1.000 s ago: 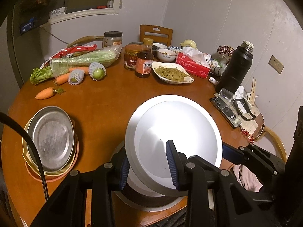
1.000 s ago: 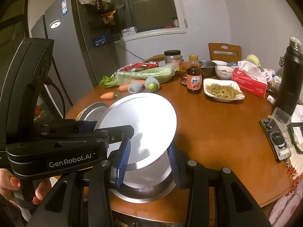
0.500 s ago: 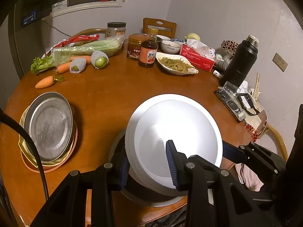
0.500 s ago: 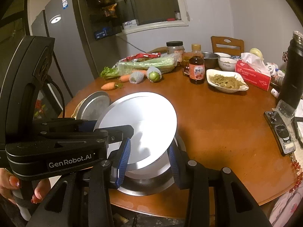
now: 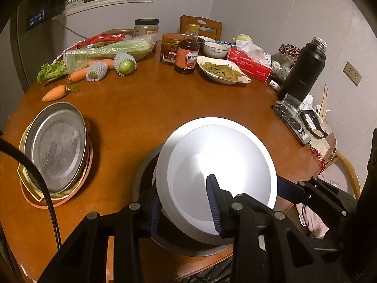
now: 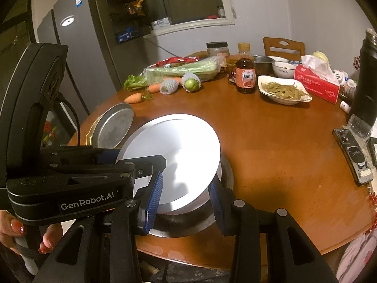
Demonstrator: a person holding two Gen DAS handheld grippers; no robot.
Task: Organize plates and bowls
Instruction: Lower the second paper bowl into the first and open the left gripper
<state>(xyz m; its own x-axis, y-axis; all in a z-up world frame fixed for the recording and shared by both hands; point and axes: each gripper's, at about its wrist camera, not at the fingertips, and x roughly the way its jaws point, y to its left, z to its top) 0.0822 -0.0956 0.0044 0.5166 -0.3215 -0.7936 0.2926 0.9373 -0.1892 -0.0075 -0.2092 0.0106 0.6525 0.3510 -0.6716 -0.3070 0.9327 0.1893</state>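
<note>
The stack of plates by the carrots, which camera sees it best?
The left wrist view: the plate stack shows whole, from above, a metal plate on top. In the right wrist view the left gripper hides its lower part.

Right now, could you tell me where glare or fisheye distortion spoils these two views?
Left wrist view: glare blows out the white plate, and the round table bows. Right wrist view: the plate glares less, the fridge leans, and the corners go dark.

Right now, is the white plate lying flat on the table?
No. The white plate is tilted, its far edge raised above the metal bowl, gripped at its near rim by both tongs.
</note>
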